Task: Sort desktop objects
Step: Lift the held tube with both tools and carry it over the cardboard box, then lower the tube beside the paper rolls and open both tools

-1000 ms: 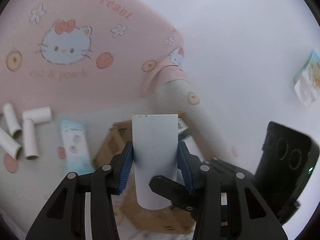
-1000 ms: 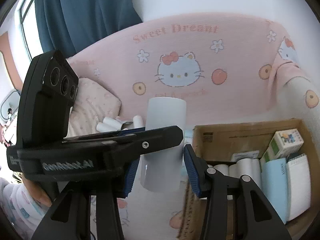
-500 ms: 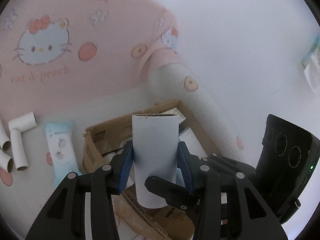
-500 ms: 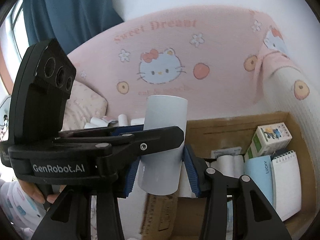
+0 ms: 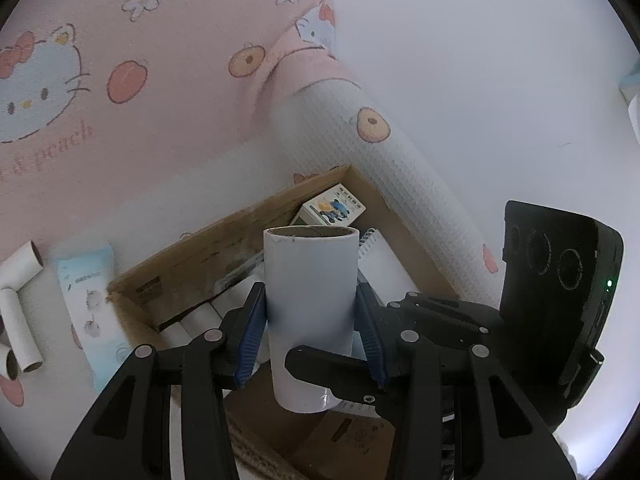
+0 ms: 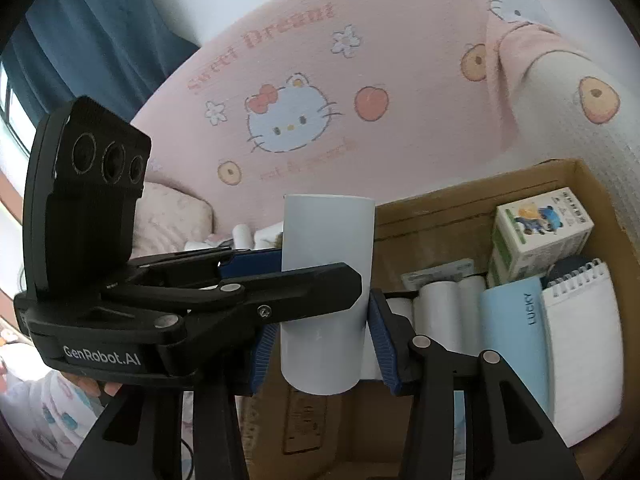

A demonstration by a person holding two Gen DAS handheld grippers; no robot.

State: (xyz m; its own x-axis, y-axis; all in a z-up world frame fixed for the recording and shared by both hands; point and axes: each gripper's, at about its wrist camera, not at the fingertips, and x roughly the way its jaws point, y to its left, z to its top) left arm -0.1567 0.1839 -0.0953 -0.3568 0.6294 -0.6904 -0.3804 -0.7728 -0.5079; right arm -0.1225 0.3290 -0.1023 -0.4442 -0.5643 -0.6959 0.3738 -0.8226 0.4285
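Observation:
One white paper tube (image 5: 310,292) stands upright, gripped crosswise by both grippers. My left gripper (image 5: 310,320) is shut on it, blue pads pressed on its two sides. My right gripper (image 6: 322,344) is shut on the same tube (image 6: 326,240), and one of its fingers (image 5: 316,358) crosses the tube's lower front. The left gripper's finger (image 6: 312,280) lies across the tube in the right wrist view. The tube hangs over the near left part of an open cardboard box (image 5: 200,248), whose rim (image 6: 460,196) runs behind it.
The box holds several white tubes (image 6: 440,308), a small printed carton (image 6: 540,232), a light blue item (image 6: 516,340) and a spiral notepad (image 6: 580,340). Loose tubes (image 5: 16,312) and a blue packet (image 5: 88,292) lie left of it. A pink blanket (image 6: 400,60) is behind.
Both grippers have carried the tube to the right, from beside the box to over it. The loose tubes slid to the left edge. Both grips look unchanged.

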